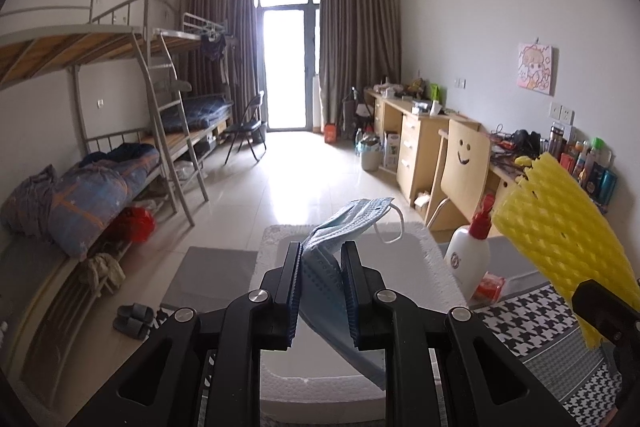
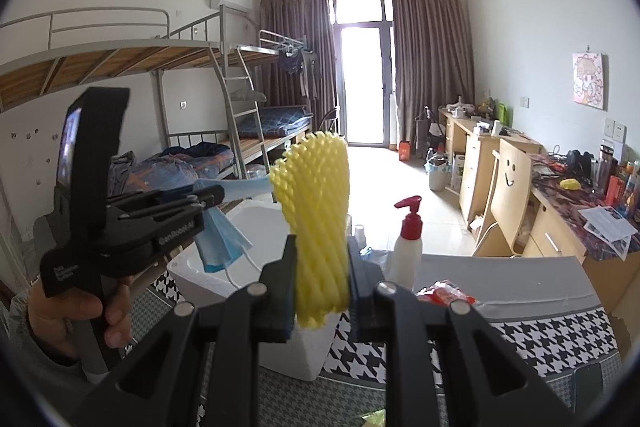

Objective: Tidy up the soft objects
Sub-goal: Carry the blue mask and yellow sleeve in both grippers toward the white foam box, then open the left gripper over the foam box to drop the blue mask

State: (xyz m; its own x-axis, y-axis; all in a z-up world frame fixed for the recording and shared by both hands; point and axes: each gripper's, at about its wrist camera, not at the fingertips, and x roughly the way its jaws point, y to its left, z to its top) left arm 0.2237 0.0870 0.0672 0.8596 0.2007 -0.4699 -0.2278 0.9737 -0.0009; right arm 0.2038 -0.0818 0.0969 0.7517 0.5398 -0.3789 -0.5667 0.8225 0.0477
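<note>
A white pump bottle and red packet sit right of the foam box. Above it, the left claw clamps a blue face mask; the right claw grips yellow foam netting upright.

Daylight from the blown-out glass door at the far end, glare streaking the floor before it, room toward the camera dimmer, soft shadows, strong fisheye bending with dark corner vignette, grippers nearest the lens slightly soft.

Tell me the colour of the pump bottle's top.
Red; the pump bottle shows it best in the right wrist view.
</note>
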